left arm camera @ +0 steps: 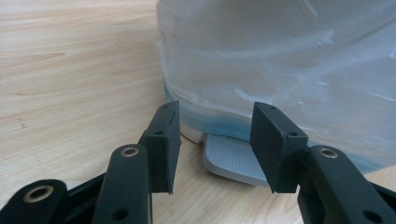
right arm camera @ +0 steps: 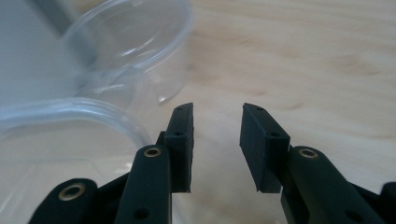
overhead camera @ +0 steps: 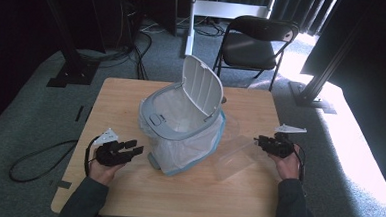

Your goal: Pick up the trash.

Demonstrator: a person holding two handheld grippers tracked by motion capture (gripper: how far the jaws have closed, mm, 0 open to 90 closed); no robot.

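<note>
Evidently both tongs, left tongs (overhead camera: pixel 131 148) aimed at the bin's pedal (left arm camera: pixel 233 158), right tongs (overhead camera: pixel 259 141) beside the clear container (overhead camera: pixel 236 158), gape empty, mid-tabletop (overhead camera: pixel 131 93).

high view: above, facing forward-down | gripper views: close, tabletop-level | shared: bin (overhead camera: pixel 182 123)

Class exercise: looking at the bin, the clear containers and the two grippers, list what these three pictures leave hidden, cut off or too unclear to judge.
- Bottom of the bin: high view, hidden by its white liner bag.
- Pedal: left gripper view, partly behind the left gripper fingers.
- Clear containers: right gripper view, cut off by the left edge; their number is unclear.
- Clear container: high view, outline too faint against the table.
</note>
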